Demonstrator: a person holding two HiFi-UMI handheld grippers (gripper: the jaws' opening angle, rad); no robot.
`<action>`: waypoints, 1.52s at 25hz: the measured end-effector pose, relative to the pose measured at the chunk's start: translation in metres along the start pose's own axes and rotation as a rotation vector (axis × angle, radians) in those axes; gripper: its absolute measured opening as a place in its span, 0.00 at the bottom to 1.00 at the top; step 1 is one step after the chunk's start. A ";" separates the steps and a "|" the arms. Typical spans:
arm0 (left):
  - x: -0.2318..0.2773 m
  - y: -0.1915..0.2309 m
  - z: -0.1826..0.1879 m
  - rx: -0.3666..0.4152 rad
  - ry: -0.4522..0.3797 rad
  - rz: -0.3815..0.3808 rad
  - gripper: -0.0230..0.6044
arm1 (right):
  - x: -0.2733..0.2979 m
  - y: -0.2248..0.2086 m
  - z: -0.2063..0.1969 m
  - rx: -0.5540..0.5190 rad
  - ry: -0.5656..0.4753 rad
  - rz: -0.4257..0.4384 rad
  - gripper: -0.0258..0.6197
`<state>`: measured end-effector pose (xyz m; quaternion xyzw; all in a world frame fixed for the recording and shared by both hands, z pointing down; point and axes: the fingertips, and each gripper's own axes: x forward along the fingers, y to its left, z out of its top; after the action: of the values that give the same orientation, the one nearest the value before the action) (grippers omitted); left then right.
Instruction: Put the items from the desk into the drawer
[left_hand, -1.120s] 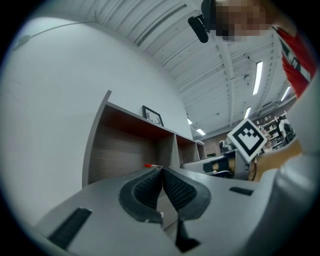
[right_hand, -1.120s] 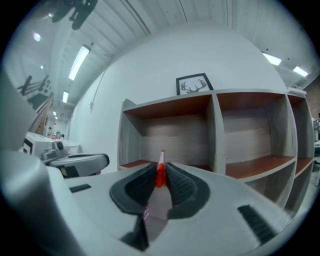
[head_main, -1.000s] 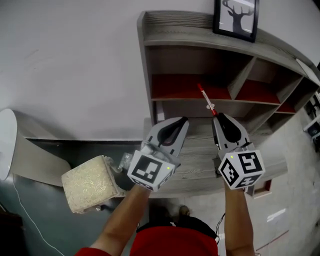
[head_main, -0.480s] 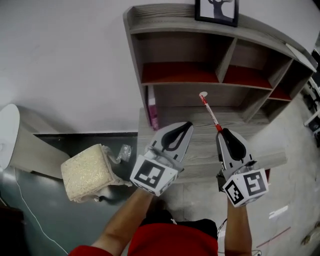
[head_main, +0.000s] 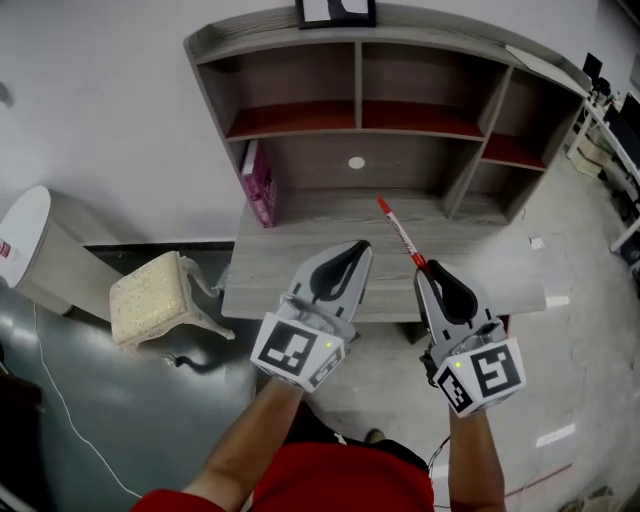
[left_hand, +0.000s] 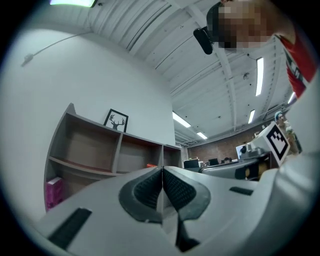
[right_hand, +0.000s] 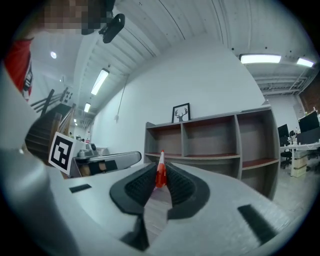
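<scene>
Seen from above, a person stands in front of a grey wooden desk holding a gripper in each hand. The right gripper has its jaws pinched on a thin red and white pen, which sticks out straight ahead of the tips and hangs above the desk top, not resting on it. The left gripper, just to the right gripper's left, has its jaws pressed together with nothing between them. Ahead of both tools rises a shelf unit; a pink book stands ahead and to the left of the left gripper. Further left of that gripper is a cushioned stool. The step in hand appears to be carrying the pen to the drawer. No drawer shows clearly here, so the next move likely calls for the empty left gripper to find and pull it open before the pen is let go.
</scene>
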<state>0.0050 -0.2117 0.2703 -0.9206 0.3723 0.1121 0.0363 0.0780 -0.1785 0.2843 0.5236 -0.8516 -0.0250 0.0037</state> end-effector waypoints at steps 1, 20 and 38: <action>0.000 -0.017 -0.001 -0.001 -0.001 0.009 0.05 | -0.015 -0.006 -0.002 -0.004 0.002 0.008 0.13; 0.005 -0.201 -0.076 -0.027 0.061 -0.081 0.05 | -0.219 -0.091 -0.104 -0.021 0.113 -0.126 0.13; 0.054 -0.276 -0.134 -0.014 0.096 0.057 0.05 | -0.306 -0.194 -0.243 -0.140 0.317 0.043 0.14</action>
<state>0.2577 -0.0697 0.3835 -0.9141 0.3991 0.0715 0.0087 0.3974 -0.0023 0.5245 0.5012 -0.8475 -0.0014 0.1749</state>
